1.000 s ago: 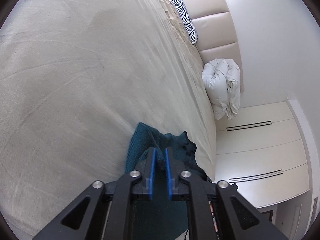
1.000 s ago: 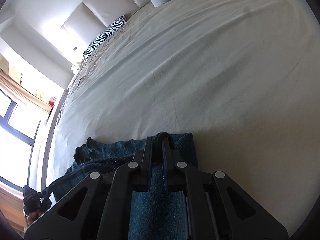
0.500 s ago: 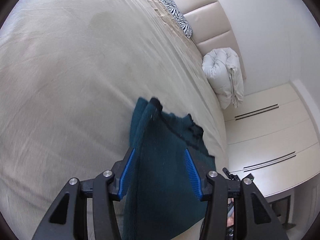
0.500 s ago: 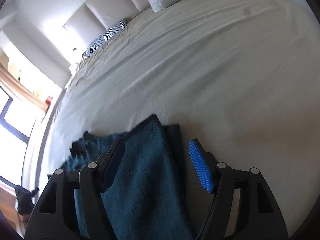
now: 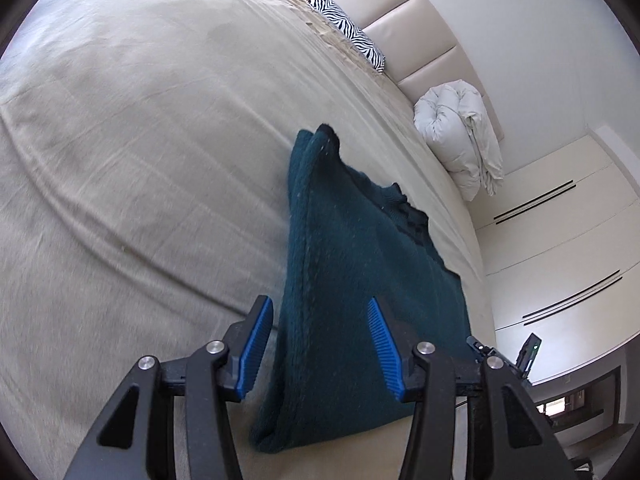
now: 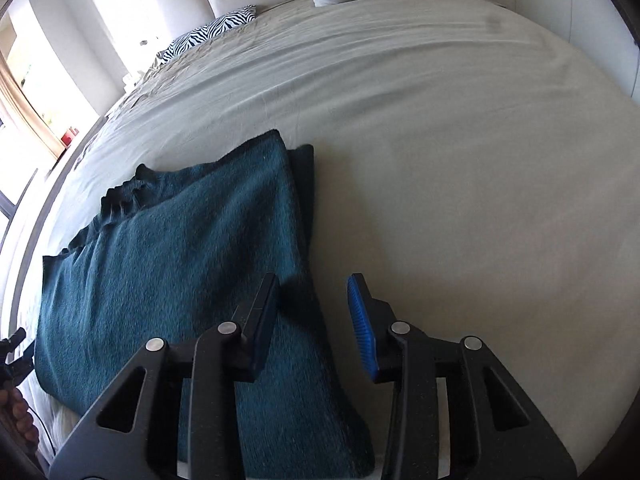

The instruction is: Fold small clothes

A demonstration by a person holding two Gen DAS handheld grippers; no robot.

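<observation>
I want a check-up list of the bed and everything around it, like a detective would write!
Surface: beige bed sheet, lightly wrinkled.
Job's things: teal knitted garment, folded, lying flat near the bed's edge.
Clutter: zebra pillow, rolled white duvet by the headboard.
Grippers: left tongs open above the garment, gripping nothing; right tongs open over its folded edge, jaws have just been closing.
Cables: thin cord near a hand.
Surroundings: padded headboard, white wardrobe, window.
</observation>
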